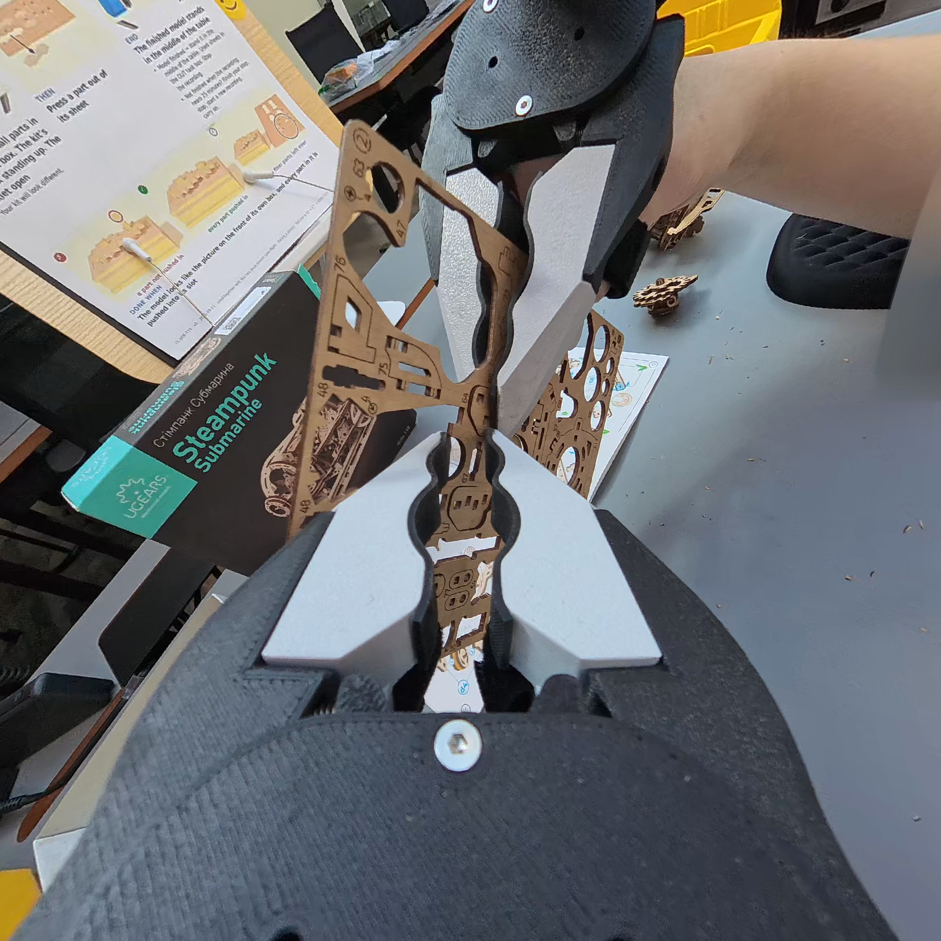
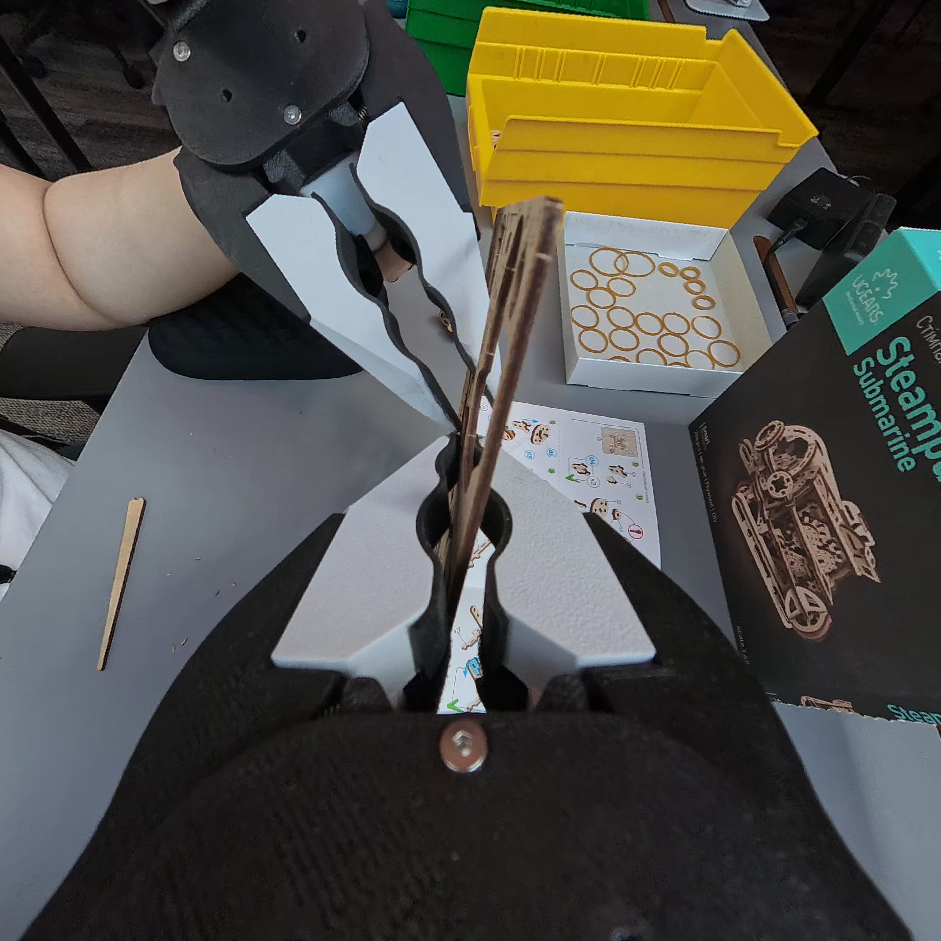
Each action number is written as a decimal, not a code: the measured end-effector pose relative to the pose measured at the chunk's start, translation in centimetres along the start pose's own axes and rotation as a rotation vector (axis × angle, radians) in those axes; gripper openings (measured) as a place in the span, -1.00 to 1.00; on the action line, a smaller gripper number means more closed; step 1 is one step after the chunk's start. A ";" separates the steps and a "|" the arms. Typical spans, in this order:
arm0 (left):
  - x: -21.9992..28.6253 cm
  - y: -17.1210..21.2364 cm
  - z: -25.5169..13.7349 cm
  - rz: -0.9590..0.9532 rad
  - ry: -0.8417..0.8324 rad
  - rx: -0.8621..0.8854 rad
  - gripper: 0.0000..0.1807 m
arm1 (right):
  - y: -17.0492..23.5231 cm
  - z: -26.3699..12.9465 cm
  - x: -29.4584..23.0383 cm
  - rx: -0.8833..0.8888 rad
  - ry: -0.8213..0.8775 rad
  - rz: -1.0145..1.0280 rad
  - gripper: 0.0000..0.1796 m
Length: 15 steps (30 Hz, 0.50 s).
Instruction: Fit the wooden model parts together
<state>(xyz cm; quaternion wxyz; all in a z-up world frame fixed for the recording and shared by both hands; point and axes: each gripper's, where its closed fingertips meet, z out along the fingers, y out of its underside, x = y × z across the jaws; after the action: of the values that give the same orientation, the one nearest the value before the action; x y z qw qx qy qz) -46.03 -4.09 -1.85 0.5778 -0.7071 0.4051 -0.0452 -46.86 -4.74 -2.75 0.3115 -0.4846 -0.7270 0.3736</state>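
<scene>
Both claws were clamped on one wooden parts sheet [image 1: 407,326], held upright above the tabletop [image 1: 764,509]. Left claw [image 1: 468,448] pinched its near lower edge; right claw [image 1: 501,392] met it from the far side, tips almost touching. The sheet's long axis ran up and away from the left claw. Beyond, a white tray [image 2: 575,326] held rubber bands [image 2: 624,338]; the yellow bin [image 2: 636,127] showed little inside. A second sheet [image 1: 575,438] lay on the manual [image 2: 570,473].
</scene>
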 end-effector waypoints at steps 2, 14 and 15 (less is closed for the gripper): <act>0.0 0.0 -0.1 -0.002 0.006 0.002 -0.89 | 0.0 0.1 0.0 0.004 -0.006 0.019 -0.98; -0.5 0.2 0.1 0.000 -0.039 -0.010 -0.95 | 0.2 0.1 0.8 -0.019 0.019 0.147 -0.98; -0.6 0.2 0.1 -0.011 -0.042 -0.010 -0.95 | 0.2 0.1 0.9 -0.022 0.023 0.168 -0.98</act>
<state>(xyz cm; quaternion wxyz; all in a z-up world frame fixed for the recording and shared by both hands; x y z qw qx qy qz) -46.47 -3.60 -1.87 0.5824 -0.7129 0.3894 -0.0316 -47.15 -3.83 -2.87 0.2820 -0.5514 -0.6842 0.3850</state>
